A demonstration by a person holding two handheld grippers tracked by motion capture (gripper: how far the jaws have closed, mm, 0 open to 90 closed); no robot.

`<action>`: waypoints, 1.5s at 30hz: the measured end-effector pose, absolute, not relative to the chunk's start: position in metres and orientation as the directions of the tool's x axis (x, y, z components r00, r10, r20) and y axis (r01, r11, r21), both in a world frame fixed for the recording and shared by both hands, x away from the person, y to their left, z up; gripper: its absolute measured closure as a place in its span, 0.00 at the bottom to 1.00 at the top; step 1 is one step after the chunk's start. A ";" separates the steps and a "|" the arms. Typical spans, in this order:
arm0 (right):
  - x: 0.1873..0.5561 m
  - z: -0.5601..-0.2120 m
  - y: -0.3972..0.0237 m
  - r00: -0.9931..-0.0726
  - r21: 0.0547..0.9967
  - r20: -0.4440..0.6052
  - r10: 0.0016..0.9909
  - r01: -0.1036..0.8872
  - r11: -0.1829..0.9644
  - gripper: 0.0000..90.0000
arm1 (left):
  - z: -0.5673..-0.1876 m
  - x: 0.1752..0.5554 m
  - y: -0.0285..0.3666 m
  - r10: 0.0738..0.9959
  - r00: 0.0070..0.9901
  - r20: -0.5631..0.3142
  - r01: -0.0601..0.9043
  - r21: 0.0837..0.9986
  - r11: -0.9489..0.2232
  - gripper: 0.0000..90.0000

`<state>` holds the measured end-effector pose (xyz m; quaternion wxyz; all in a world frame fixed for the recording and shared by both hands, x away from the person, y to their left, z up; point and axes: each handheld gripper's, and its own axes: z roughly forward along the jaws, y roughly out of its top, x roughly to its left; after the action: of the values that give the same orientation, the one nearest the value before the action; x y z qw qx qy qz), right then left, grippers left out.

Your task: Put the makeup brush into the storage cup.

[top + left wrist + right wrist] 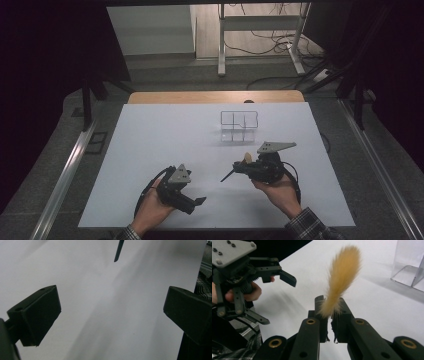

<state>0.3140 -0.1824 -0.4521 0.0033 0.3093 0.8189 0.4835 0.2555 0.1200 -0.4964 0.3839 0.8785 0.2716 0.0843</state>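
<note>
Pinching a brush (342,280) near its bristles in the right gripper (329,315), tip raised clear of the table (150,145), probably for the clear organizer (239,126), while keeping the left gripper (192,200) spread wide, empty, nearby.

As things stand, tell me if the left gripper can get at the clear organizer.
Probably yes. The left gripper is open, holds nothing, and bare table lies between it and the clear organizer; the right gripper with its brush sits off that line.

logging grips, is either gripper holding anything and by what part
The right gripper is shut on a makeup brush, clamped just below the tan bristles; its dark handle sticks out behind. The left gripper is open, holding nothing.
</note>
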 end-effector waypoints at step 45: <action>0.317 -0.443 -0.213 -0.790 0.819 0.177 0.588 0.449 0.357 0.93 | -0.500 0.240 0.180 0.634 0.769 -0.074 0.470 0.738 -0.484 0.01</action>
<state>0.3171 -0.2131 -0.4426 0.0734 0.3159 0.8206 0.4706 0.2401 0.1804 -0.5005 0.3920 0.8550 0.3230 0.1047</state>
